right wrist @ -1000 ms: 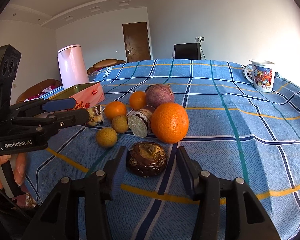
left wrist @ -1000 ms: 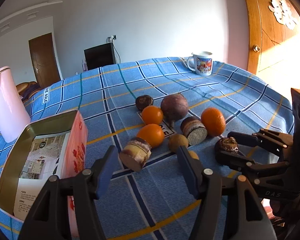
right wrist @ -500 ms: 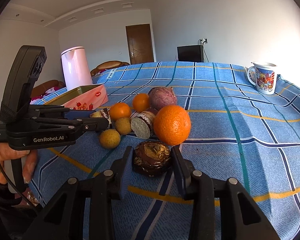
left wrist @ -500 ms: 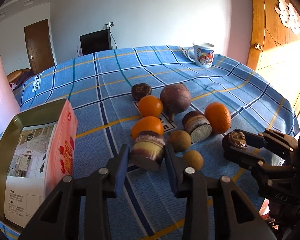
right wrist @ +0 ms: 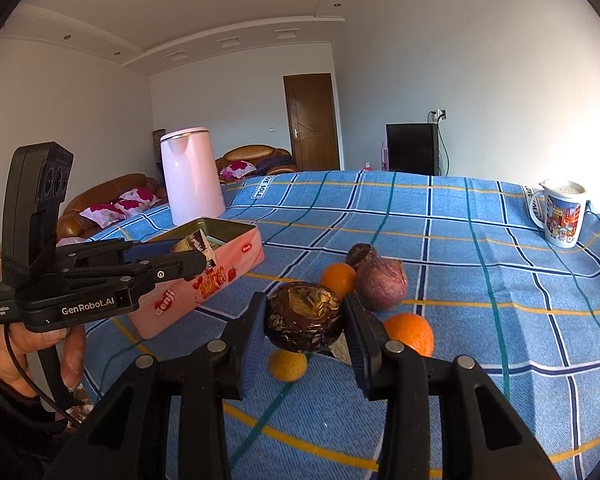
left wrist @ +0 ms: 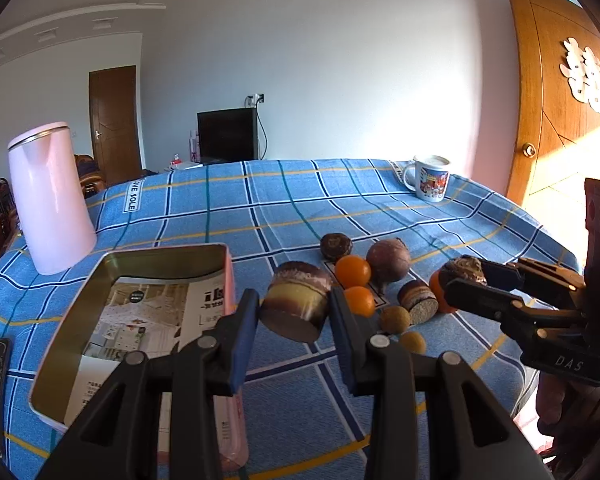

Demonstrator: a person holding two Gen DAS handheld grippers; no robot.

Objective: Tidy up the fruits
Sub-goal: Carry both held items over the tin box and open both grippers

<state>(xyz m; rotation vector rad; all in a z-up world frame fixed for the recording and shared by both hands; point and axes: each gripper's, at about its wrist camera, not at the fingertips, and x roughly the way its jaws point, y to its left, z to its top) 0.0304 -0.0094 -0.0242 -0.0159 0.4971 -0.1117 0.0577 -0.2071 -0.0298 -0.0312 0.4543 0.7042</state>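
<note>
Both fruits lifted; tin (left wrist: 80, 312) holds printed leaflet (left wrist: 148, 320).

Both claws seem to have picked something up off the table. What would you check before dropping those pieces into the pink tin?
1. Left claw grips the cut fruit piece: ok.
2. Right claw grips the dark wrinkled fruit: ok.
3. Both pieces lifted clear of the tablecloth: ok.
4. Pink tin open: ok.
5. Room inside, only a leaflet showing: ok.
6. Grip firm enough for carrying: cannot tell.
</note>
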